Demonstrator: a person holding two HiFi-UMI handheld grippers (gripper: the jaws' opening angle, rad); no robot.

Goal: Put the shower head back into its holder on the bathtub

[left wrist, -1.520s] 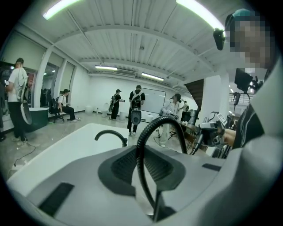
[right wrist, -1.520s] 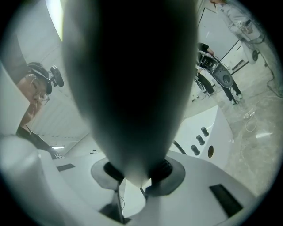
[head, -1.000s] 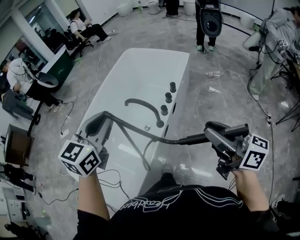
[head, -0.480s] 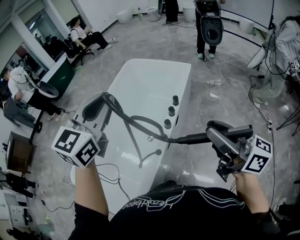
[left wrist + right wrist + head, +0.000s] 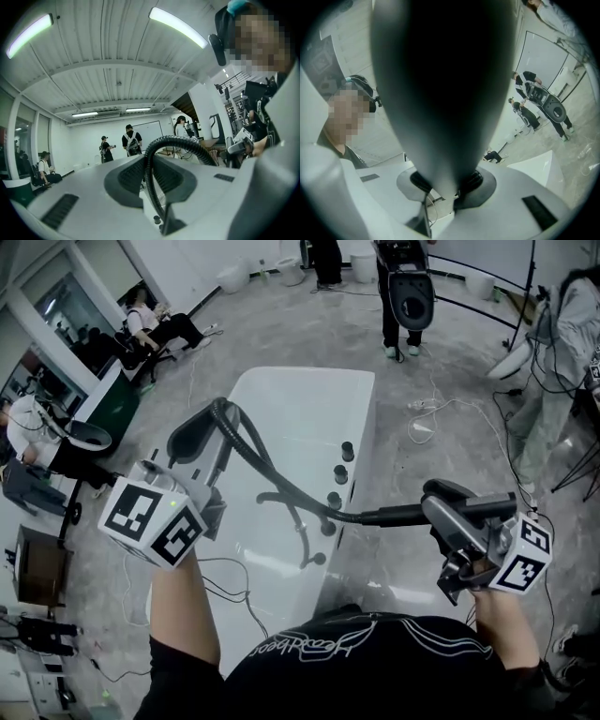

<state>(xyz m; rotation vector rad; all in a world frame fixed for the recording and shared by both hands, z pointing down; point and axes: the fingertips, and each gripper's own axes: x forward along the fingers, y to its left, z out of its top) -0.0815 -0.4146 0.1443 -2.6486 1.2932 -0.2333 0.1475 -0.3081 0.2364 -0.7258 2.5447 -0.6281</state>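
The white bathtub point(image 5: 281, 418) lies ahead, with three dark knobs point(image 5: 340, 473) and a dark spout point(image 5: 281, 497) on its right rim. My left gripper point(image 5: 192, 441) is raised over the tub's left side, shut on the dark ribbed hose point(image 5: 246, 448), which arches over it. In the left gripper view the hose point(image 5: 149, 164) runs up between the pads of the left gripper point(image 5: 150, 182). The hose leads right to the dark shower head handle point(image 5: 398, 515), held by my right gripper point(image 5: 448, 509). In the right gripper view the shower head point(image 5: 440, 93) fills the frame, clamped in the right gripper point(image 5: 445, 186).
Several people stand or sit around the room on the grey floor point(image 5: 441, 381). A person with a dark oval device point(image 5: 410, 292) stands beyond the tub. Cables point(image 5: 427, 418) trail on the floor to the tub's right and under my left arm point(image 5: 225, 587).
Both grippers have risen. The left one carried the hose loop higher and further over the tub's left side; the right one lifted the shower head slightly, both grips unchanged.
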